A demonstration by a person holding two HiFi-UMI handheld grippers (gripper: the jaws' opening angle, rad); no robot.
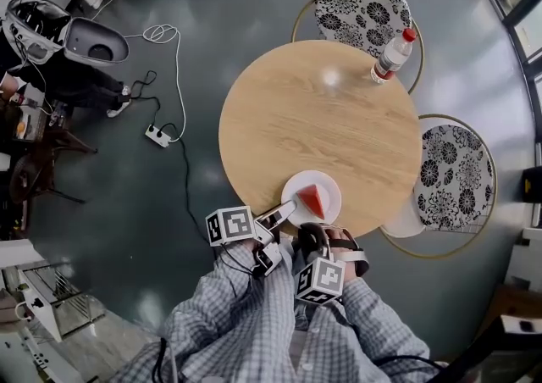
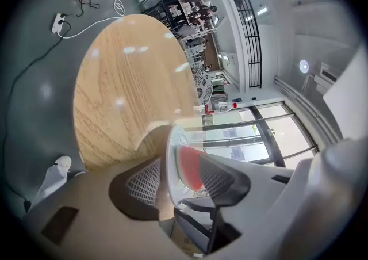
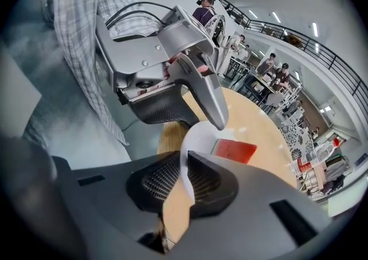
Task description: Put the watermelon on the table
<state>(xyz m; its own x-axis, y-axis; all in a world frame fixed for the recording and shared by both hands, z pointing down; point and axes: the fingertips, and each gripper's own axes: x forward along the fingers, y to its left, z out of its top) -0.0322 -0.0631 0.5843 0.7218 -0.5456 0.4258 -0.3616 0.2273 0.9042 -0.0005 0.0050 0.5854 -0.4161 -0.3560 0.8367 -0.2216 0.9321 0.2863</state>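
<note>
A red watermelon slice (image 1: pixel 314 200) lies on a white plate (image 1: pixel 332 185) at the near edge of the round wooden table (image 1: pixel 296 110). My left gripper (image 1: pixel 286 210) is at the plate's left rim. In the left gripper view its jaws stand open, with the plate rim (image 2: pixel 171 149) and the slice (image 2: pixel 190 167) between the pads and a gap on each side. My right gripper (image 1: pixel 315 233) is at the plate's near rim. In the right gripper view the pads of the right gripper (image 3: pixel 185 181) are pinched on the thin plate rim (image 3: pixel 198 138), and the slice (image 3: pixel 236 150) lies just beyond.
A plastic water bottle with a red cap (image 1: pixel 394 55) stands at the table's far right. Two patterned chairs (image 1: pixel 362 4) (image 1: pixel 453 174) flank the table on the far and right sides. A power strip and cable (image 1: pixel 157 135) lie on the floor to the left.
</note>
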